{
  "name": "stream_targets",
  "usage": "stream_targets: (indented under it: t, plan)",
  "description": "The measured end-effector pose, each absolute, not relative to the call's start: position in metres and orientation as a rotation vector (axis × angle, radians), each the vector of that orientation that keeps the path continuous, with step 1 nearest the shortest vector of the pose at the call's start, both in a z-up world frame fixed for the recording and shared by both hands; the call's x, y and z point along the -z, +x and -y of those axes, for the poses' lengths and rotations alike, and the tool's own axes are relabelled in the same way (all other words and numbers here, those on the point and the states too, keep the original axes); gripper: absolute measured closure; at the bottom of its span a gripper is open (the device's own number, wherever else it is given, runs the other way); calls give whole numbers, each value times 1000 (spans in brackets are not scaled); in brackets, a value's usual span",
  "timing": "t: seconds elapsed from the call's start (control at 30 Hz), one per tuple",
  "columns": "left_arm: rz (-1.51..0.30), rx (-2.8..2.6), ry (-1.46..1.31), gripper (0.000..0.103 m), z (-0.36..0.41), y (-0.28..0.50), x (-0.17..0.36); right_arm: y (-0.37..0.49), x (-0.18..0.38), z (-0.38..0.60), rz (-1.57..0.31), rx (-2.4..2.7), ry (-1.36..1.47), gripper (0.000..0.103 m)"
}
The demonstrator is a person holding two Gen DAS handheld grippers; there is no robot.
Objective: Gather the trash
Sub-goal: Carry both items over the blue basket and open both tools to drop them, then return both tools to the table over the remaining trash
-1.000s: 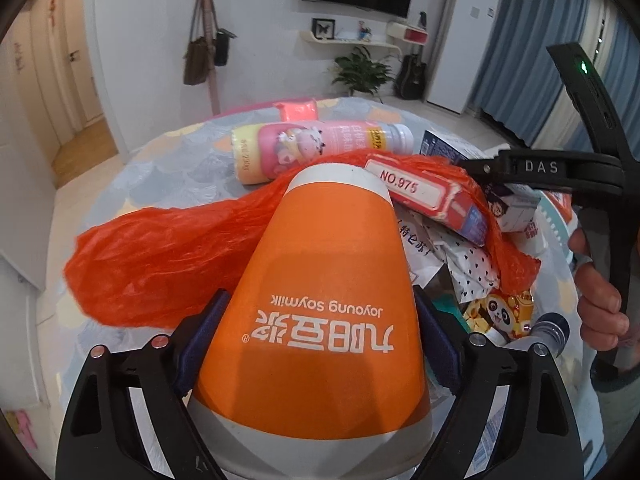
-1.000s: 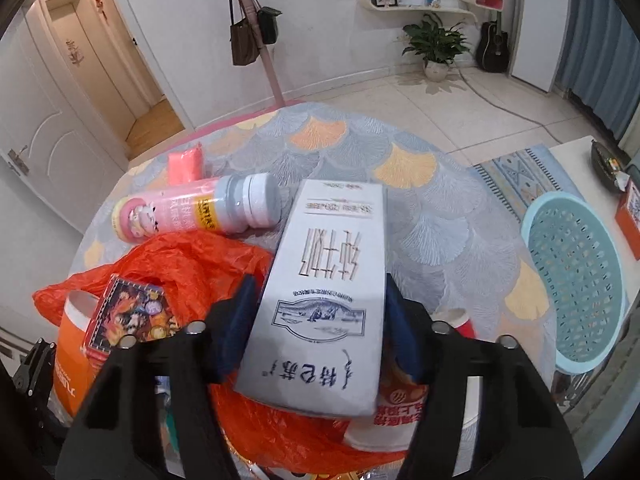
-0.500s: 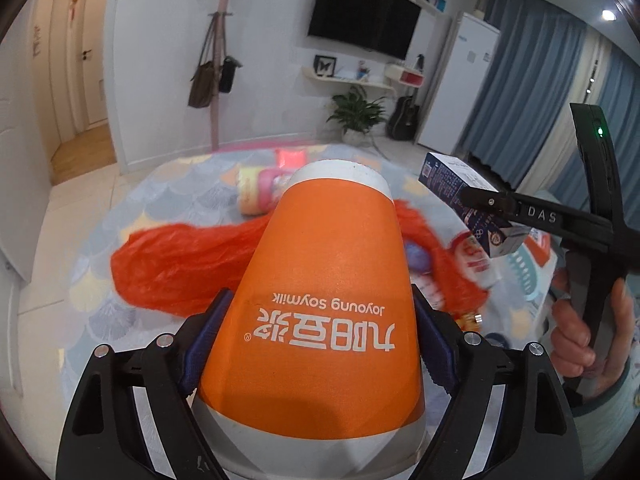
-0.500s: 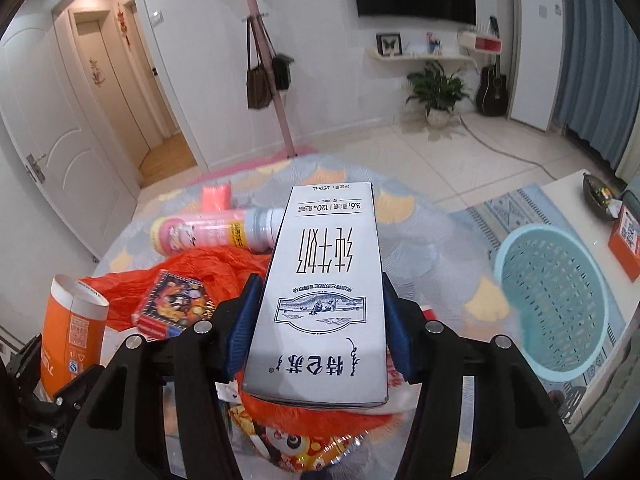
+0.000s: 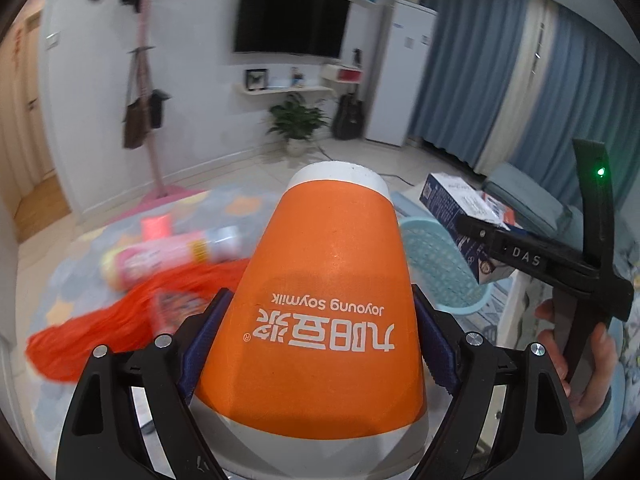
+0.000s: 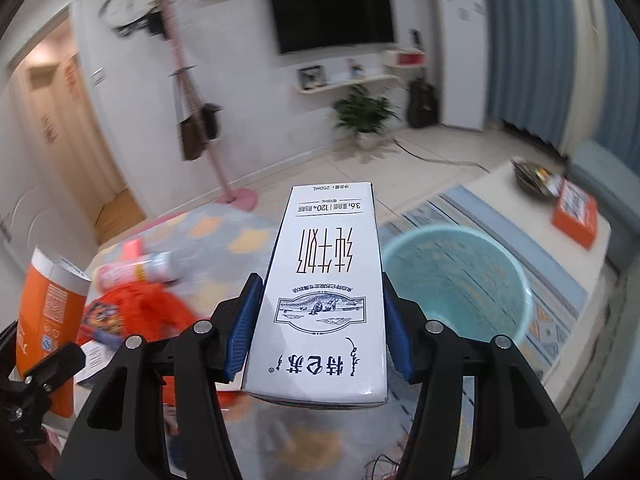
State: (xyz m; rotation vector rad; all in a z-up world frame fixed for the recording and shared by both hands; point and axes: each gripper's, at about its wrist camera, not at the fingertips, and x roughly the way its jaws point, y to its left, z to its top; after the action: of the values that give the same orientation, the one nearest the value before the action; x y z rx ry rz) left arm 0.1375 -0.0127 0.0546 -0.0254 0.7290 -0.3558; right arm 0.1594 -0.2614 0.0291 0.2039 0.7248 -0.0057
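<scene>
the left gripper (image 5: 320, 344) is clamped on an orange soymilk cup (image 5: 328, 304), its blue pads pressed to both sides, print upside down, the cup's white far end aimed out over the surface (image 5: 80, 240). the right gripper (image 6: 316, 320) is clenched on a white milk carton (image 6: 324, 288), pads tight against its long sides, held in the air with a pale teal basket (image 6: 452, 280) just behind and to the right of it. from the left wrist view the right gripper and the hand (image 5: 580, 356) carrying it show at the right edge, carton above the basket's rim. on the surface lie a pink bottle (image 5: 168, 256) on its side, a red plastic bag (image 5: 112, 328) and a small printed packet (image 6: 102, 316), blurred, possibly a snack wrapper. beyond stand a pink coat rack (image 6: 192, 100), a wall tv (image 6: 332, 12) and a potted plant (image 6: 364, 116).
</scene>
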Motion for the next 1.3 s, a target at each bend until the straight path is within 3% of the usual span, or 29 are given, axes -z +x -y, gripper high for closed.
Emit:
stream_targets:
  t: [0.63, 1.3]
  plan:
    - [-937, 473, 92, 20, 185, 230, 19, 191, 98, 392, -960, 176, 449, 49]
    - [-983, 439, 49, 17, 223, 256, 49, 182, 105, 430, -959, 225, 498, 49]
